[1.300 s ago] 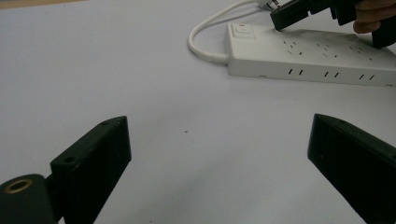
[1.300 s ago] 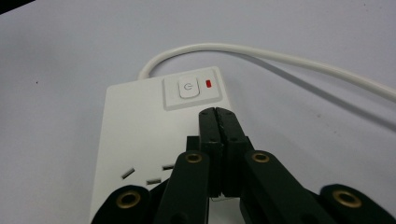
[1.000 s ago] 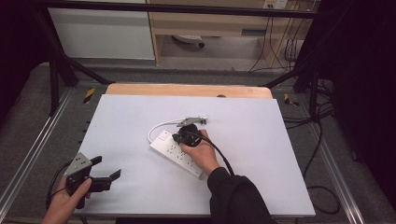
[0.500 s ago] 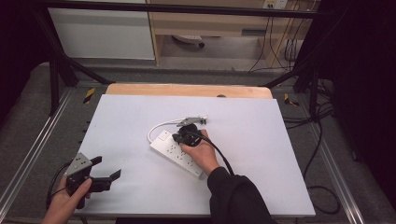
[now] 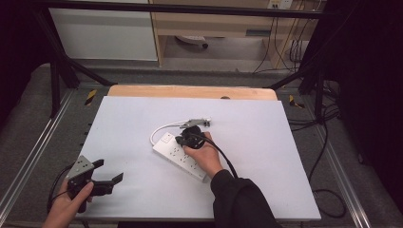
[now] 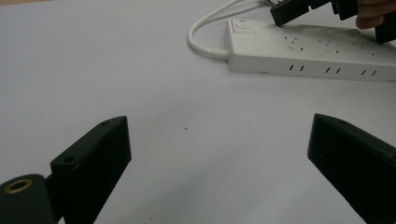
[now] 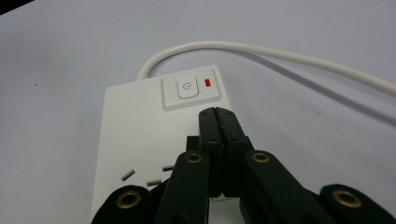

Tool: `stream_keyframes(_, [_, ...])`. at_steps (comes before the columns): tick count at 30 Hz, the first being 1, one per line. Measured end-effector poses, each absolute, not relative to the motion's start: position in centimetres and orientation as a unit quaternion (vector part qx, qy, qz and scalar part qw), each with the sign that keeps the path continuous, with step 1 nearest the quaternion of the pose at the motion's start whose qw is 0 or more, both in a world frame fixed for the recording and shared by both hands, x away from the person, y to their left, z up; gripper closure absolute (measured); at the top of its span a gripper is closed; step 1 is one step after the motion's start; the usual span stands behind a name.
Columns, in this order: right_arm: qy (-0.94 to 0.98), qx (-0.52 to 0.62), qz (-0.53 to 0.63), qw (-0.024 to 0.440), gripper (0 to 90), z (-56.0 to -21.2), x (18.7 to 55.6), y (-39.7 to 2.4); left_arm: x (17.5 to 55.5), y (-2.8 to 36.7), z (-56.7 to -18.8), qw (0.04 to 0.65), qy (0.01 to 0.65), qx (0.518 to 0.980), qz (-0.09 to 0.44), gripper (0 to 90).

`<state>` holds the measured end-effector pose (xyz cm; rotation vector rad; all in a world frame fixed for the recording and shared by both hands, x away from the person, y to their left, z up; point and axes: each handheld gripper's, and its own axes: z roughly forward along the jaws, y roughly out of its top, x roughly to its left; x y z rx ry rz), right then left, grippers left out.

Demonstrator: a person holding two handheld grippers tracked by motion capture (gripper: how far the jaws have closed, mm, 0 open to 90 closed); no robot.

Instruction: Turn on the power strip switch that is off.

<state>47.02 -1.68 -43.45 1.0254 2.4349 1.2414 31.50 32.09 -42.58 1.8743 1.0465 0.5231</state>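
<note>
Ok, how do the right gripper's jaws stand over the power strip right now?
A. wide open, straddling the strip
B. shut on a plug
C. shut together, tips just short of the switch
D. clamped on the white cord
C: in the right gripper view the right gripper has its jaws pressed together with nothing between them, tips over the power strip just short of the switch.
</note>
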Motion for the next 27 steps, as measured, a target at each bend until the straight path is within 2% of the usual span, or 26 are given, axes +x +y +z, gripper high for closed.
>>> stream_keyframes(27, [0.83, 0.346, 0.424, 0.114, 90.0, -43.2, 46.99, -1.7, 31.5, 32.14, -42.58, 0.448, 0.423, 0.758, 0.213, 6.2])
